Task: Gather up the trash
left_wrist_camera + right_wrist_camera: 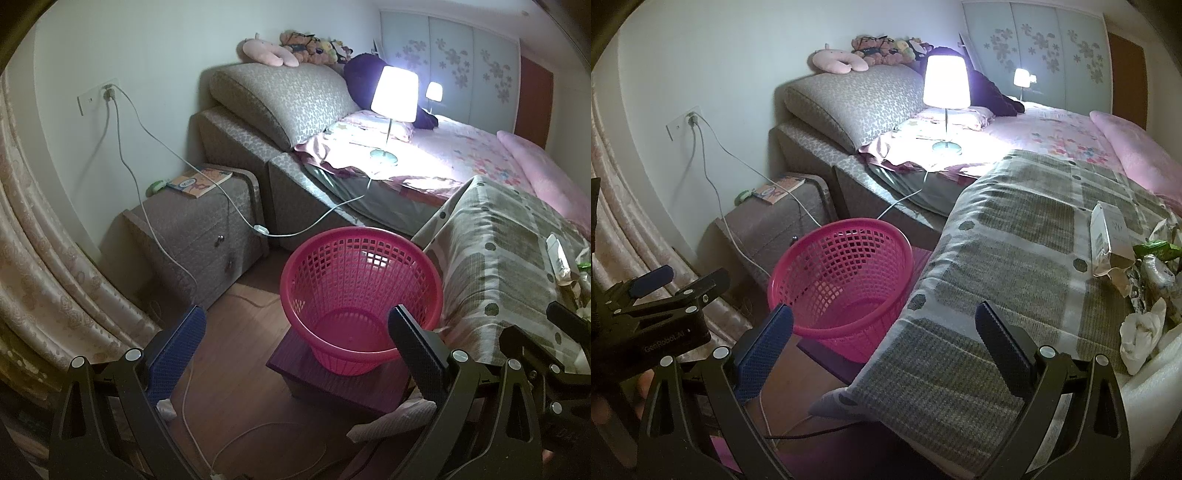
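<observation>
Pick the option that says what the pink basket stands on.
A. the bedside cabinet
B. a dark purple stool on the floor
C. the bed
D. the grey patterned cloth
B: in the left wrist view the pink basket sits on a dark purple stool on the wooden floor, apart from the bedside cabinet and beside the grey patterned cloth.

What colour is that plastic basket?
Bright pink basket, with a lattice wall; clearest in the left wrist view.
</observation>
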`<act>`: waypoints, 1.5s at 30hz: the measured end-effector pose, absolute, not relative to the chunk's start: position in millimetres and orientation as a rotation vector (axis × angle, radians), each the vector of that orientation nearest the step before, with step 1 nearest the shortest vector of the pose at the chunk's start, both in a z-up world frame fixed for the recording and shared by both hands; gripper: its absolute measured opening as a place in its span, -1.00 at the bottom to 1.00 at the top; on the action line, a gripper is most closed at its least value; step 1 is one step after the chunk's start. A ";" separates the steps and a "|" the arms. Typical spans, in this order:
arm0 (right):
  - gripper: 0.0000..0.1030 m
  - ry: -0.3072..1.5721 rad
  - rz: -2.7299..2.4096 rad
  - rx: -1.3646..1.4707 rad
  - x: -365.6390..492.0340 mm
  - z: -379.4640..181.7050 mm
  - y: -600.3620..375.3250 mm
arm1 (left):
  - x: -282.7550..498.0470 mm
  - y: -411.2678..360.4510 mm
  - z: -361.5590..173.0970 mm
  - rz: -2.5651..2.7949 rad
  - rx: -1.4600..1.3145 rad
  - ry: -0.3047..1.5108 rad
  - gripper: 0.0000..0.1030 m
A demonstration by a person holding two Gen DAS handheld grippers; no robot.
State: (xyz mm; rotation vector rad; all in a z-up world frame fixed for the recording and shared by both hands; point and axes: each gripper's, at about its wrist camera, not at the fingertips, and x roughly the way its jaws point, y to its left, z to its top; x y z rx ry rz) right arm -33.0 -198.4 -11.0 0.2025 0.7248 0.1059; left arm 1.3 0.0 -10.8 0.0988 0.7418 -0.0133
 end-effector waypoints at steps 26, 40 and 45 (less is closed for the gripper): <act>0.86 0.727 0.107 0.203 -32.0 -11.2 -198.9 | 1.0 0.4 -12.6 -0.013 0.101 0.744 0.85; 0.86 0.732 0.108 0.204 -33.4 -11.6 -197.8 | 1.1 0.3 -12.6 -0.013 0.101 0.746 0.85; 0.86 0.730 0.107 0.204 -34.5 -12.0 -197.1 | 0.8 0.8 -13.0 -0.012 0.101 0.748 0.85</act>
